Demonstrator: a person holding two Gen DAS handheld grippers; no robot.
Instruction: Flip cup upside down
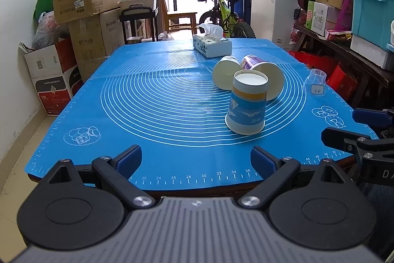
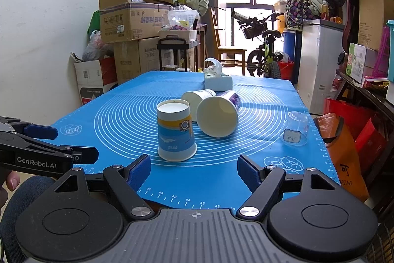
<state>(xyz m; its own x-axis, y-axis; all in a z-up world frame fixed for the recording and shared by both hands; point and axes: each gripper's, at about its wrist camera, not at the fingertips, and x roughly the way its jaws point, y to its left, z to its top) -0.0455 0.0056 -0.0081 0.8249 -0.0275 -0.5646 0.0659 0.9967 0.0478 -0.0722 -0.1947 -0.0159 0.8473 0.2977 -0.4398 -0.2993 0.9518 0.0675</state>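
Note:
A blue-and-yellow paper cup [image 1: 247, 104] [image 2: 175, 131] stands upside down, base up, on the blue mat [image 1: 152, 100] [image 2: 118, 120]. Behind it two paper cups lie on their sides, mouths toward me: a purple-printed one [image 1: 264, 78] [image 2: 218, 116] and a plainer one [image 1: 225, 74] [image 2: 194, 100]. My left gripper [image 1: 197, 159] is open and empty, at the mat's near edge, left of the blue cup. My right gripper [image 2: 194, 170] is open and empty, just in front of the blue cup. Each gripper shows at the side of the other's view [image 1: 357, 130] [image 2: 61, 143].
A clear plastic cup [image 1: 315, 81] [image 2: 294, 128] stands upside down near the mat's right edge. A tissue box [image 1: 211, 43] [image 2: 218, 81] sits at the far end. Cardboard boxes, a bicycle and shelves surround the table.

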